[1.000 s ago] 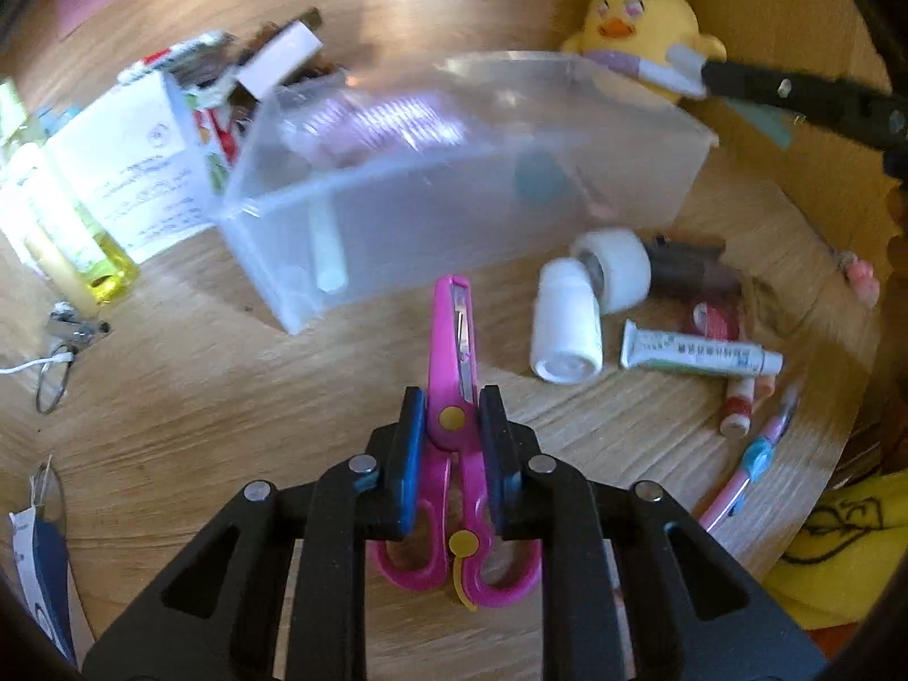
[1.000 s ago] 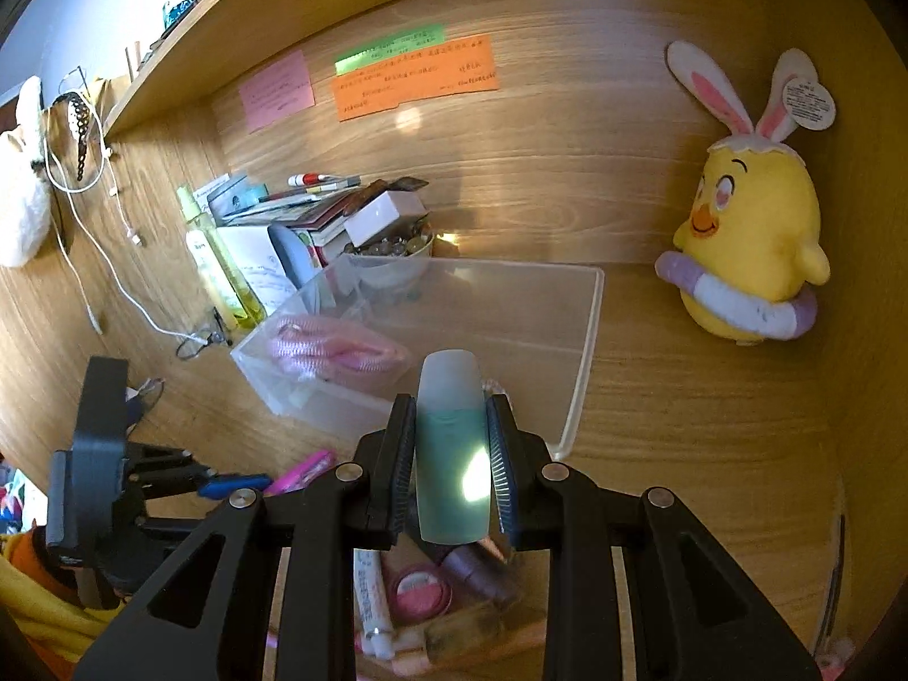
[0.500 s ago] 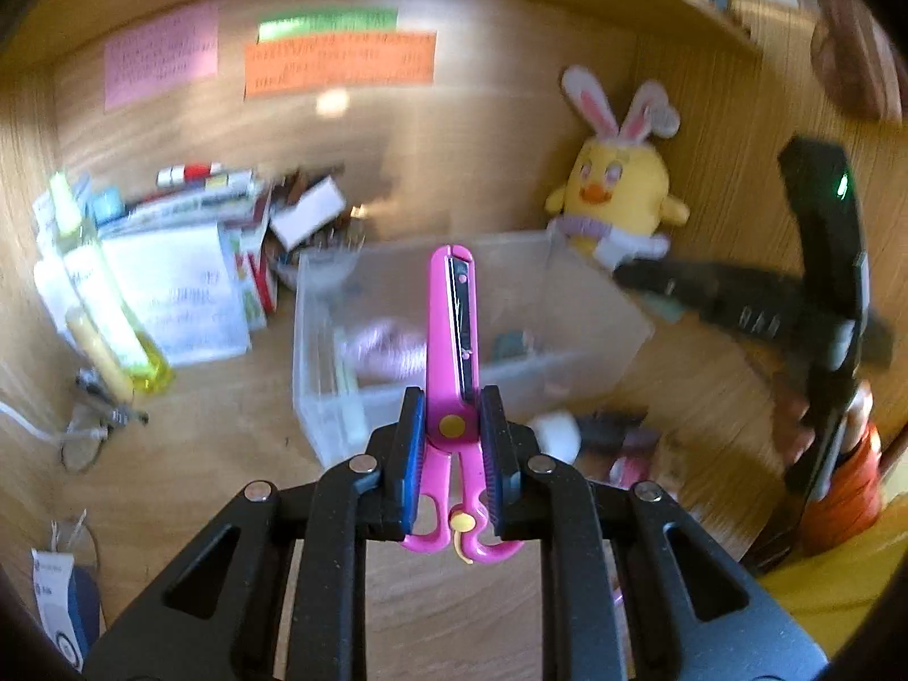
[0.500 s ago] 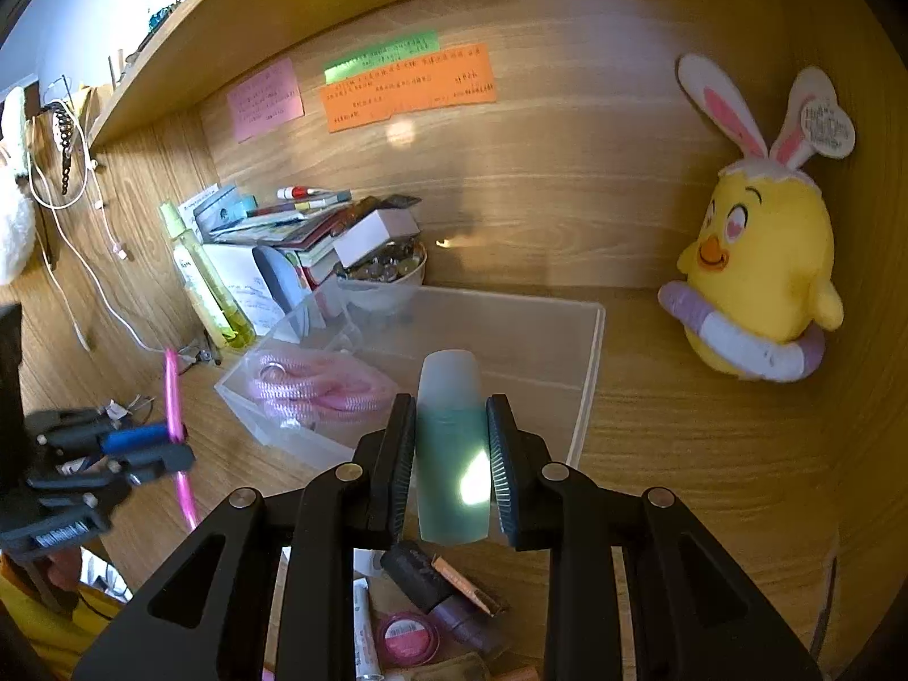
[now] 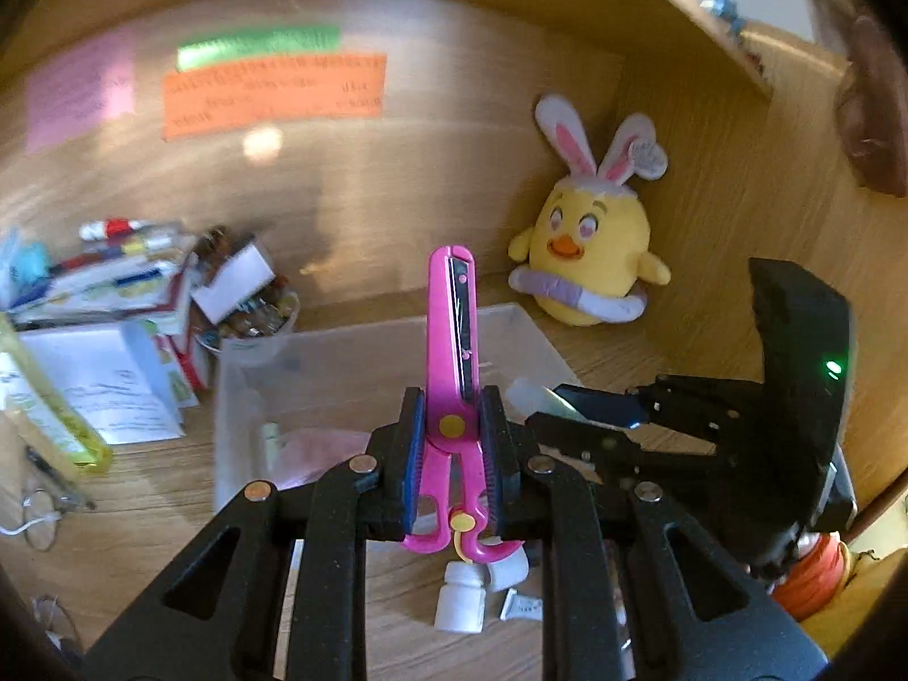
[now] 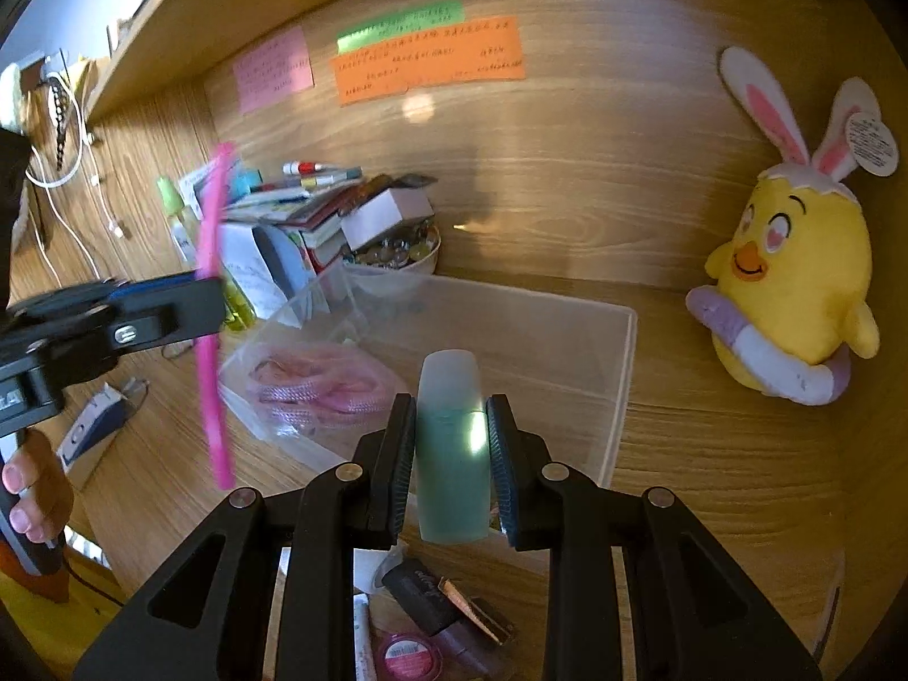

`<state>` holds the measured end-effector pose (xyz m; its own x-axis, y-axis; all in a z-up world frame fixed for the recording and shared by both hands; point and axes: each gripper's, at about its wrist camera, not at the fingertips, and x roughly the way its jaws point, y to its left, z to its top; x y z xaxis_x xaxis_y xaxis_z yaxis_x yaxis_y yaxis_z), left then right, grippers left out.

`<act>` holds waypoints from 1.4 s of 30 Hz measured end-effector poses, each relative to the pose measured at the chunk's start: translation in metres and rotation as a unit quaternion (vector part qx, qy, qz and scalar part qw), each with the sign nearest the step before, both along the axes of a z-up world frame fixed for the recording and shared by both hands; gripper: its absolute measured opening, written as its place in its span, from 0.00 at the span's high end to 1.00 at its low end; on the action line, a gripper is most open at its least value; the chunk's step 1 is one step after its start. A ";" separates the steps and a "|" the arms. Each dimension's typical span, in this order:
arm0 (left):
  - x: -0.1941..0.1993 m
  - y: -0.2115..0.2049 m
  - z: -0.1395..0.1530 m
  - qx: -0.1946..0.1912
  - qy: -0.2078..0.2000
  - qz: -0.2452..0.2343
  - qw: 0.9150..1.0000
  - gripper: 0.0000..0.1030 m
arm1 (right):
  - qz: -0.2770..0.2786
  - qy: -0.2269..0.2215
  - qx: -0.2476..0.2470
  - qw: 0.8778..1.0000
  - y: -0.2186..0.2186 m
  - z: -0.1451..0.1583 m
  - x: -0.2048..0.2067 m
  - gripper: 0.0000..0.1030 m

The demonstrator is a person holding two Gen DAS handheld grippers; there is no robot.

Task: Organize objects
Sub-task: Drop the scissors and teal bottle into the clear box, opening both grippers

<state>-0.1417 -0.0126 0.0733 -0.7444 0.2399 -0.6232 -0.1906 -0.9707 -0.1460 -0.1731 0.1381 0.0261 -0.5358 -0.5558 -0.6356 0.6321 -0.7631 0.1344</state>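
Note:
My left gripper is shut on pink scissors, blades pointing up and away, held in the air in front of the clear plastic bin. From the right wrist view the same scissors appear edge-on at the left. My right gripper is shut on a teal frosted bottle, held upright just before the bin's near wall. A pink coiled cord lies in the bin's left end. The right gripper also shows in the left wrist view, to the right.
A yellow bunny-eared plush sits at the back right. Books, a white box and a bowl of small items crowd the back left. Cosmetics and a white bottle lie on the desk before the bin. A shelf hangs overhead.
My left gripper has lifted the pink scissors off the desk and tilted up toward the bin. The right gripper with the teal bottle has drifted slightly sideways.

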 end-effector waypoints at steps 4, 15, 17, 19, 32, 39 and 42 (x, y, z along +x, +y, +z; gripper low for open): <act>-0.025 0.005 -0.015 -0.002 -0.031 -0.004 1.000 0.82 | -0.001 -0.015 0.010 1.000 -0.002 -0.010 -0.008 0.78; -0.062 0.003 -0.049 0.010 -0.095 -0.013 0.995 0.85 | -0.005 -0.039 0.038 0.999 -0.009 -0.034 -0.026 0.78; -0.062 0.003 -0.050 0.013 -0.096 -0.019 0.995 0.85 | -0.003 -0.038 0.044 0.998 -0.011 -0.036 -0.025 0.78; -0.060 0.004 -0.048 0.012 -0.094 -0.024 0.995 0.85 | -0.003 -0.032 0.049 0.998 -0.013 -0.036 -0.024 0.78; -0.021 0.003 -0.028 -0.013 -0.045 -0.008 0.999 0.74 | -0.010 -0.003 0.045 0.999 -0.003 -0.017 0.003 0.66; 0.009 0.001 -0.023 -0.022 -0.021 0.011 0.999 0.44 | -0.029 0.032 0.048 0.998 0.013 -0.002 0.028 0.49; 0.023 -0.001 -0.021 -0.032 -0.007 0.023 0.999 0.36 | -0.038 0.046 0.052 0.997 0.020 0.002 0.038 0.46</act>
